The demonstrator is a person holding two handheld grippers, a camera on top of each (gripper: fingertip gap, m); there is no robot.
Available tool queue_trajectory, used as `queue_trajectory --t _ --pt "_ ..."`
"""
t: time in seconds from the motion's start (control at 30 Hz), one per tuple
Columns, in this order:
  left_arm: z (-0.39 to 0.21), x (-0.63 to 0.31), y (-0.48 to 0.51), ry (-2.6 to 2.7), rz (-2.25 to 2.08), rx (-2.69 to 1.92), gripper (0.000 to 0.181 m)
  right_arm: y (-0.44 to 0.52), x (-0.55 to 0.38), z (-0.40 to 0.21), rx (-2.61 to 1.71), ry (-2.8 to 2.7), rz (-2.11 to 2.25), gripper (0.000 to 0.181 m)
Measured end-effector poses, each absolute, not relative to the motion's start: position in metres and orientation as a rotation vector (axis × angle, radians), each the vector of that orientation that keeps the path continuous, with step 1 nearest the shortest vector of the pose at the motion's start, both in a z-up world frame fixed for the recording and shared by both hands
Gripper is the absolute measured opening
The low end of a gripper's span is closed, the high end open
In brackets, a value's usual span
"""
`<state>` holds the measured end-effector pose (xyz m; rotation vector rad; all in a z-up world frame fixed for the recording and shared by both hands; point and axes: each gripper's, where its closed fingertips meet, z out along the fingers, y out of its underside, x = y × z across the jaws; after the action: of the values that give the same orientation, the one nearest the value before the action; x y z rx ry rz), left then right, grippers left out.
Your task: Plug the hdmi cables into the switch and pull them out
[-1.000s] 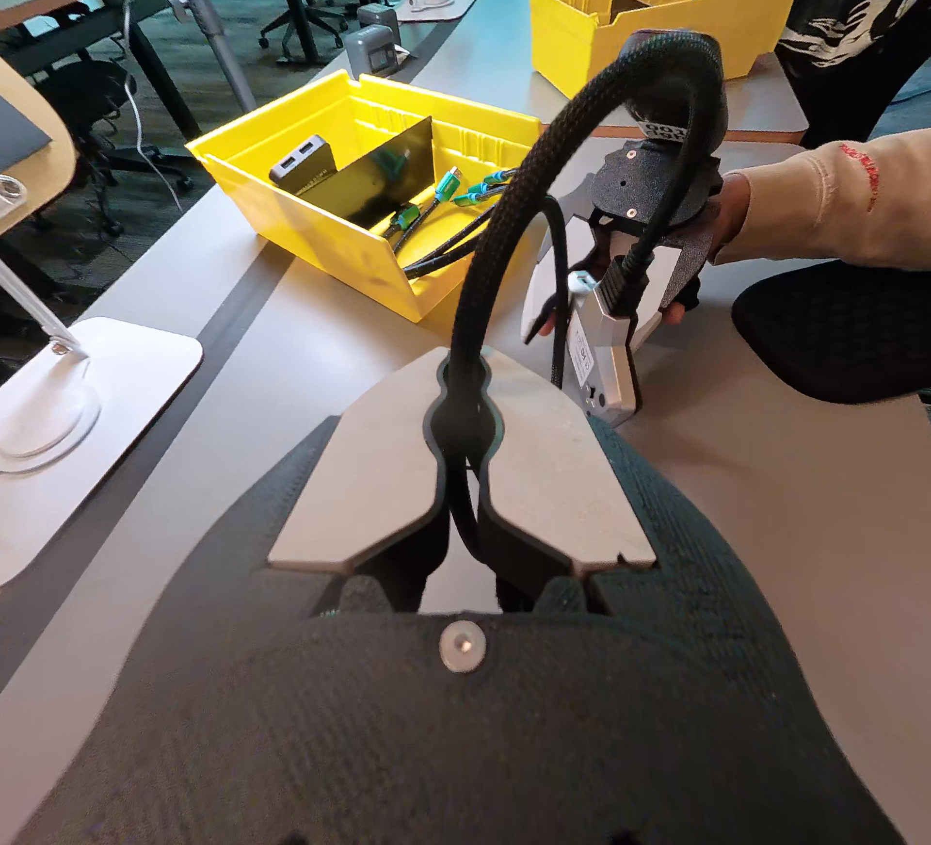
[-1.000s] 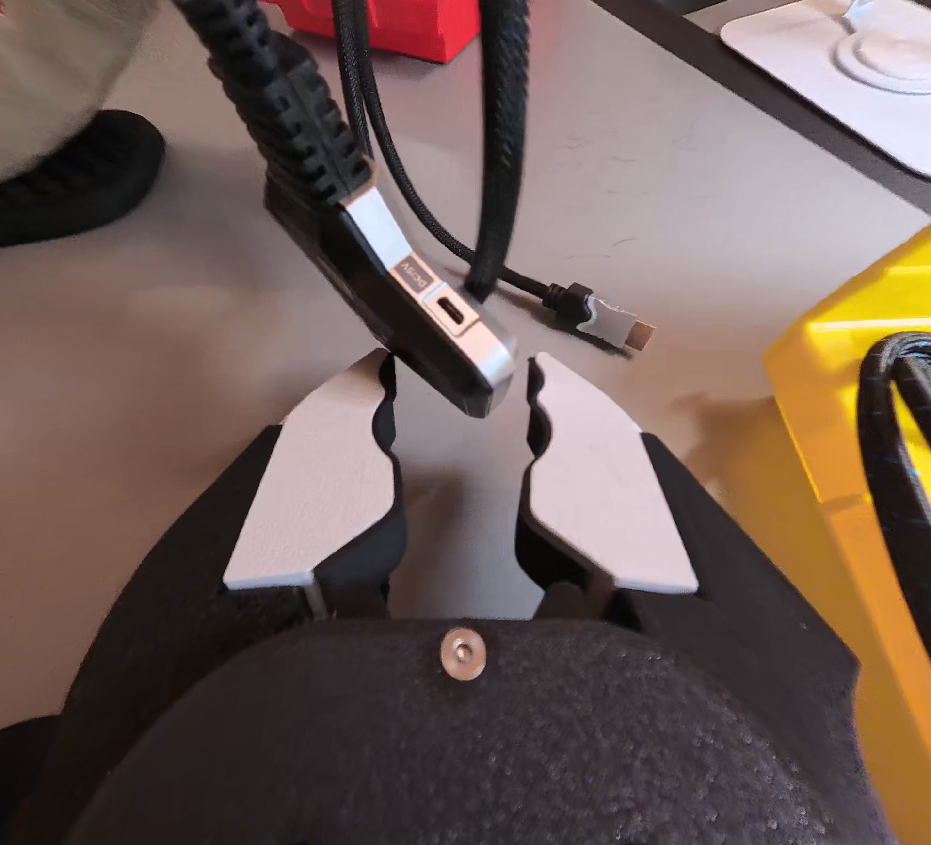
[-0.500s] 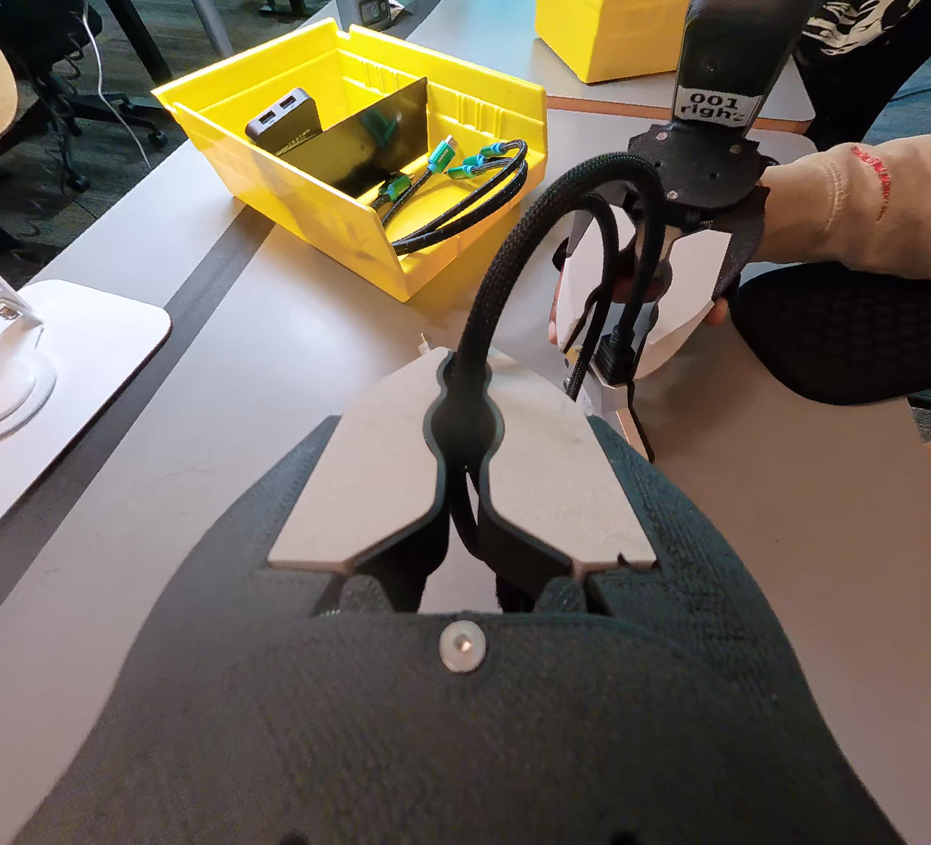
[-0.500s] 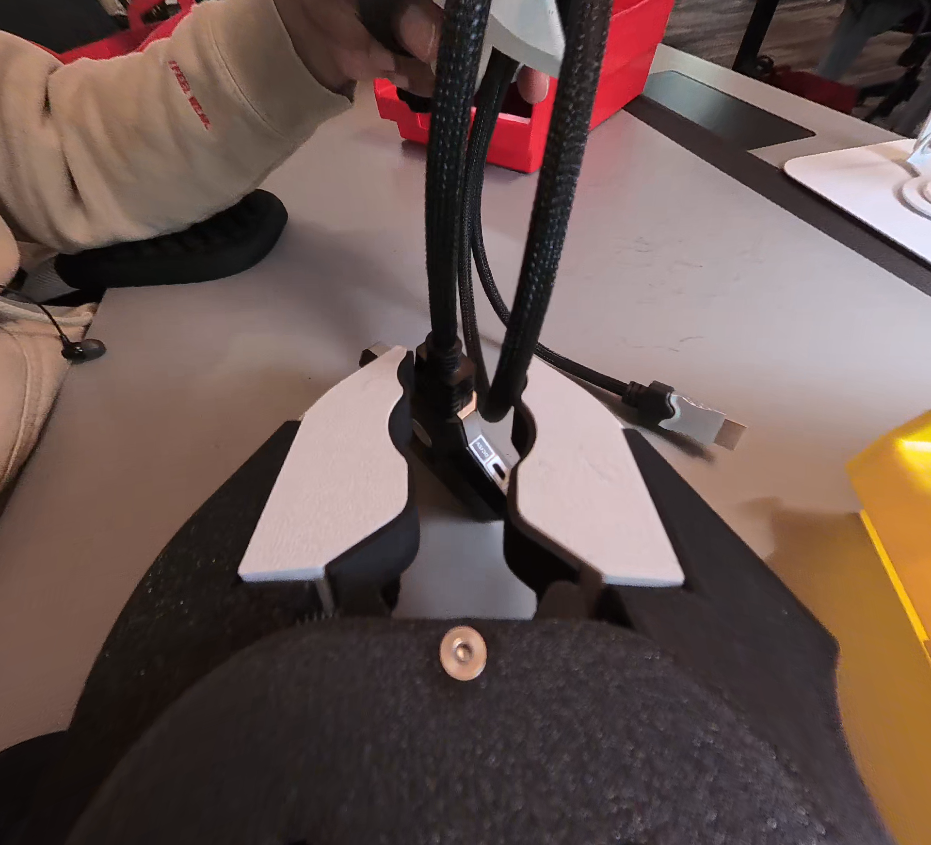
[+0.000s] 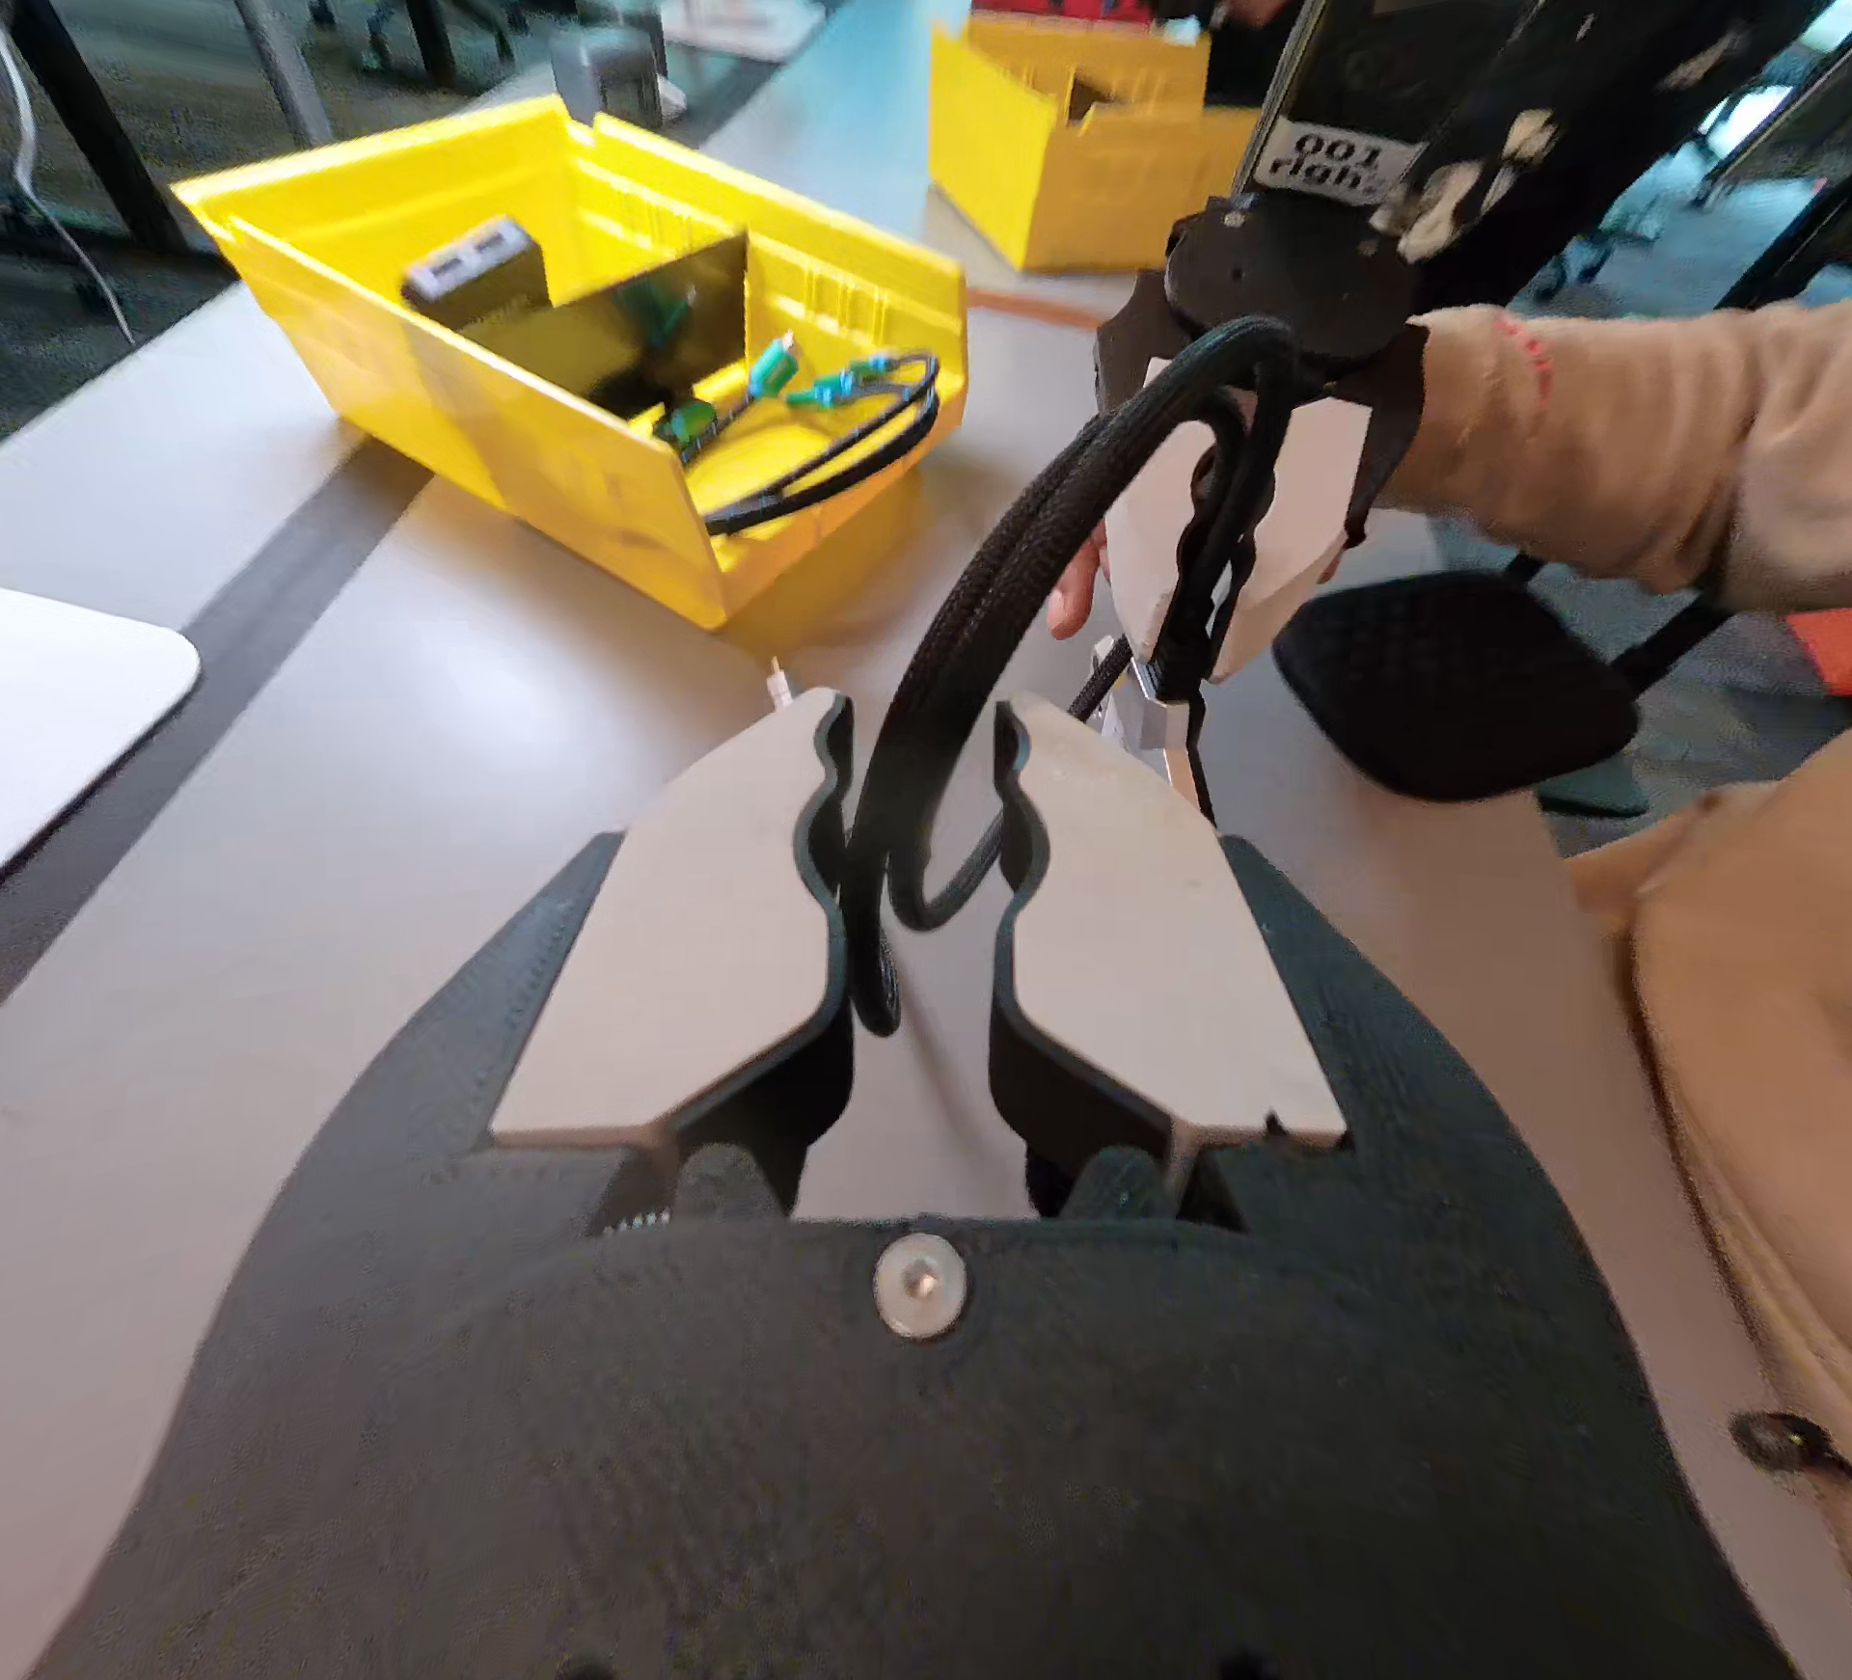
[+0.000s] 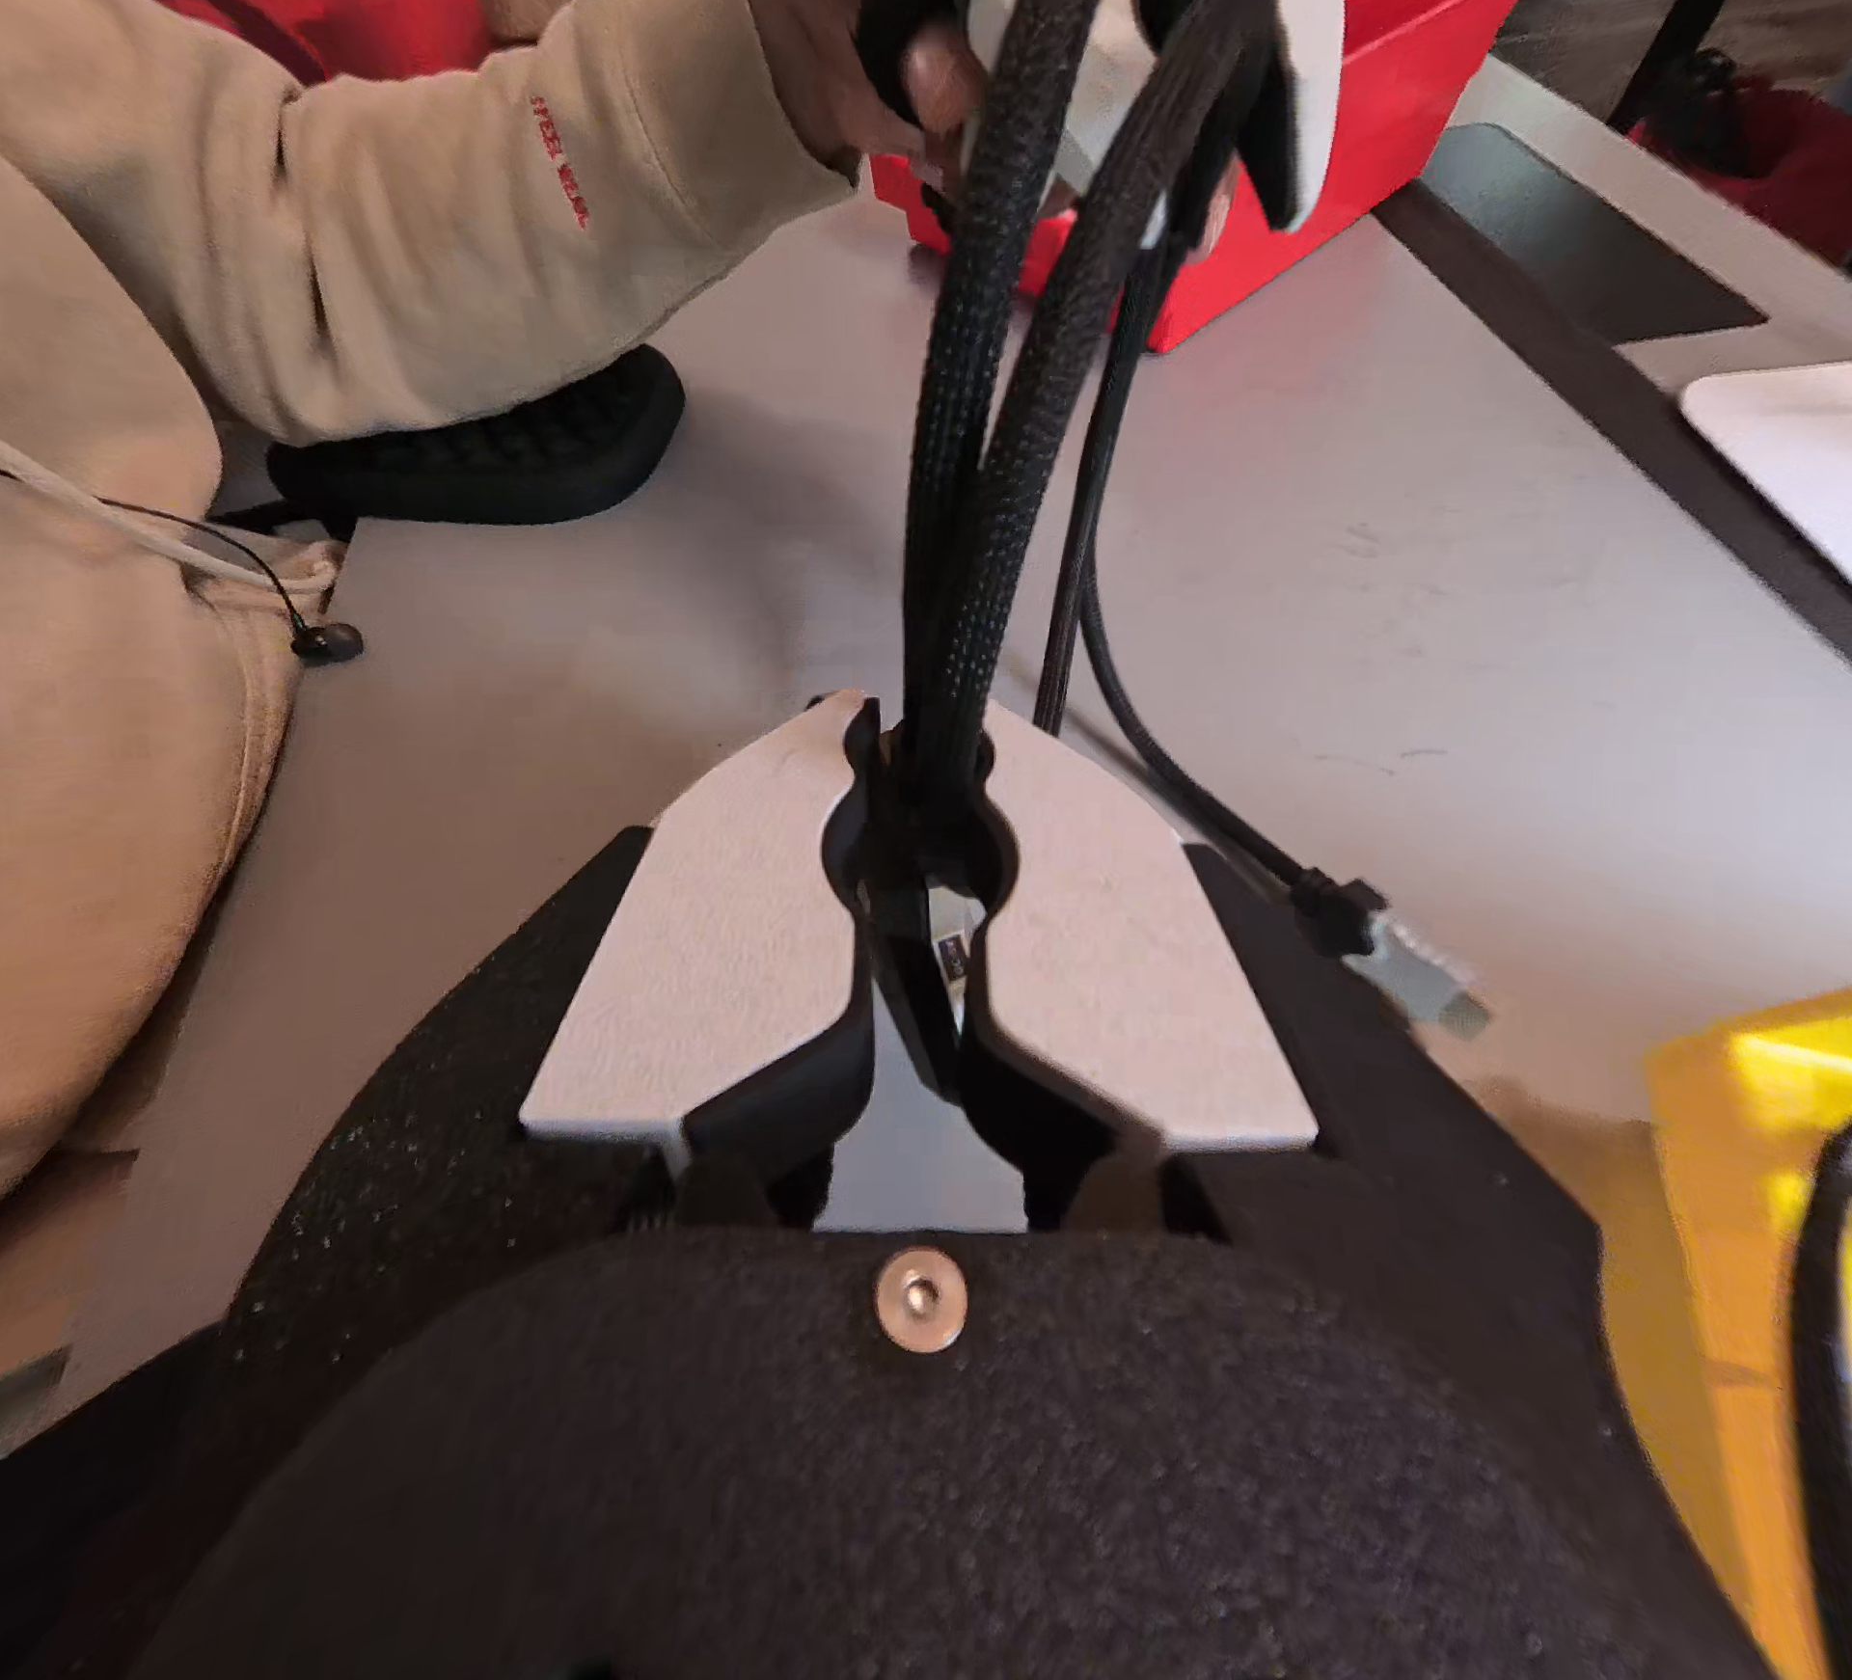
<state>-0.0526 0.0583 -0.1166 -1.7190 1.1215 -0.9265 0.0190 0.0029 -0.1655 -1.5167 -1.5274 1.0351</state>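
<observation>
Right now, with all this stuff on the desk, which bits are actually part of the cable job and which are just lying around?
Part of the job:
- thick braided cable, loose between the open left jaws
- switch, clamped in the right jaws
- loose HDMI plug on the table

Just lying about:
- yellow bin
- red bin
- white lamp base

In the left wrist view a bin (image 5: 601, 470) sits on the table (image 5: 351, 780) far left, cables (image 5: 852, 440) in its right compartment. A second bin (image 5: 1062, 159) lies farther right. The right gripper (image 5: 1193, 630) stands right of the first bin, a cable (image 5: 962, 630) arching from it to the left gripper (image 5: 922, 790).
</observation>
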Motion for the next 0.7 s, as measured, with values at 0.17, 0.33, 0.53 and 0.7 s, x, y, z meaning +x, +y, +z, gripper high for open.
queue_trajectory --t 0.17,0.33,0.53,0.7 --pt "-0.067 -0.095 0.057 0.986 -0.944 -1.593 0.033 0.01 0.03 -0.098 -1.451 -1.618 0.877 0.013" --pt "-0.041 -0.123 0.056 0.894 -0.909 -1.54 0.032 0.025 0.034 -0.017 -1.361 -1.624 0.707 0.01" --pt "-0.037 -0.127 0.055 0.882 -0.895 -1.535 0.031 0.068 0.048 0.053 -1.343 -1.566 0.462 0.01" --pt "-0.04 -0.122 0.055 0.896 -0.881 -1.549 0.03 0.121 0.07 0.08 -1.394 -1.532 0.185 0.011"
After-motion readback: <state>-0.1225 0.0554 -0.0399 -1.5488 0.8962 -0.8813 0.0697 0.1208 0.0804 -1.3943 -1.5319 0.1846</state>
